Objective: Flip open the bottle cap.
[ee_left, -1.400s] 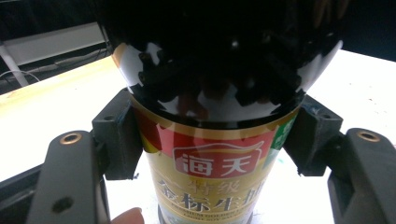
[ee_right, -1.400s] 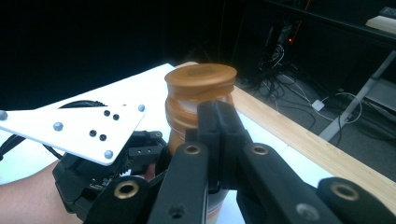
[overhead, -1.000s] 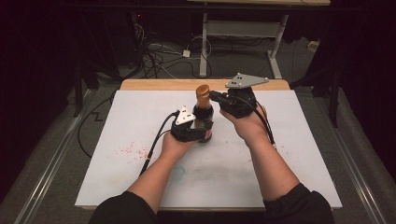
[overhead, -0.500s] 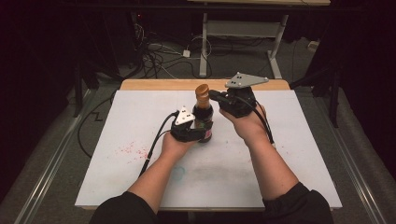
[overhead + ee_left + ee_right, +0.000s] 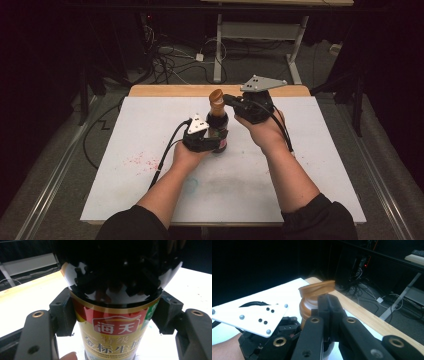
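A dark soy sauce bottle (image 5: pixel 218 129) with a red and gold label (image 5: pixel 112 327) stands upright on the white table top (image 5: pixel 310 170). My left gripper (image 5: pixel 216 144) is shut on its lower body, one jaw at each side of the label. The bottle's brown cap (image 5: pixel 216 98) has its flip lid (image 5: pixel 317 288) tilted upward. My right gripper (image 5: pixel 230 100) comes in from the right at cap height. Its jaws are pressed together, and their tips (image 5: pixel 329 302) rest against the cap just under the raised lid. I cannot tell whether they pinch any part of it.
A wooden strip (image 5: pixel 165 91) edges the far side of the table. Faint red specks (image 5: pixel 140 161) and a bluish smudge (image 5: pixel 191 185) mark the white surface at the left. Behind the table are cables (image 5: pixel 165 55) on the floor and a white desk frame (image 5: pixel 260 32).
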The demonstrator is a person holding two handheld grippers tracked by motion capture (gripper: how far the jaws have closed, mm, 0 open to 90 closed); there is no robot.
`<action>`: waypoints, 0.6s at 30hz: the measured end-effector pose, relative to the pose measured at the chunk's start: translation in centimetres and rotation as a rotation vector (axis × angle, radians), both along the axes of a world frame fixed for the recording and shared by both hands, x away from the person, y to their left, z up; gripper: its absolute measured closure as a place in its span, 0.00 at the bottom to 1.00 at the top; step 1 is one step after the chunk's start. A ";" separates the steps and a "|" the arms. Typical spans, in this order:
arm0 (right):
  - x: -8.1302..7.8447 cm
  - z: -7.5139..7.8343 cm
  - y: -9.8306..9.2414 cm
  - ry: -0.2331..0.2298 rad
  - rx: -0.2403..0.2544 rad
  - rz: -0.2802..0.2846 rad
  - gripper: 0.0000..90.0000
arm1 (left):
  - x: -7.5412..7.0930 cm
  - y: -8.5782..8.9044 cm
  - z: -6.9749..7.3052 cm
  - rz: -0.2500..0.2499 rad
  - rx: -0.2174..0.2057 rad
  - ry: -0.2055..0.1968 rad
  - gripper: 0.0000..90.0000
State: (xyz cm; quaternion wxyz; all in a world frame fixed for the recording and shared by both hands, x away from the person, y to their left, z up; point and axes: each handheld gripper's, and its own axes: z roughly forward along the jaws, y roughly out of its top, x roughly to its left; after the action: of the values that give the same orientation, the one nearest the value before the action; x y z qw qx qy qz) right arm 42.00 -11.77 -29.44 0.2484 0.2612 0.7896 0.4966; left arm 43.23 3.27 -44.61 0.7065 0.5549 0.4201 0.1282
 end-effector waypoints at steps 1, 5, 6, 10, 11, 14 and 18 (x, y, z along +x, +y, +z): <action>0.0 0.0 0.0 -0.001 -0.001 0.001 1.00 | 0.0 0.0 0.0 0.000 0.000 0.000 0.33; 0.0 0.3 0.3 -0.005 -0.002 0.004 1.00 | 0.0 0.0 0.0 0.001 -0.002 0.001 0.33; 0.0 0.4 0.3 -0.008 -0.004 0.003 1.00 | 0.0 0.0 0.0 0.002 -0.003 0.000 0.33; 0.2 0.9 0.7 -0.011 0.002 0.008 1.00 | 0.0 0.0 0.0 0.002 -0.002 -0.001 0.33; 0.2 1.0 0.8 -0.011 0.001 0.010 1.00 | 0.0 0.0 0.0 0.001 -0.001 -0.001 0.33; 0.4 1.2 1.4 -0.012 0.003 0.019 1.00 | 0.0 0.0 0.0 0.000 0.002 -0.003 0.33; 0.5 1.6 2.6 -0.014 0.002 0.040 1.00 | 0.0 -0.1 0.0 0.002 -0.003 -0.002 0.33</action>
State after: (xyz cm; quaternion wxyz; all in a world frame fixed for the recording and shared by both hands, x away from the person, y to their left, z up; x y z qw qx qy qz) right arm 42.48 -9.19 -27.88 0.2438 0.2419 0.7925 0.5040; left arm 43.22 3.21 -44.63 0.7078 0.5531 0.4200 0.1288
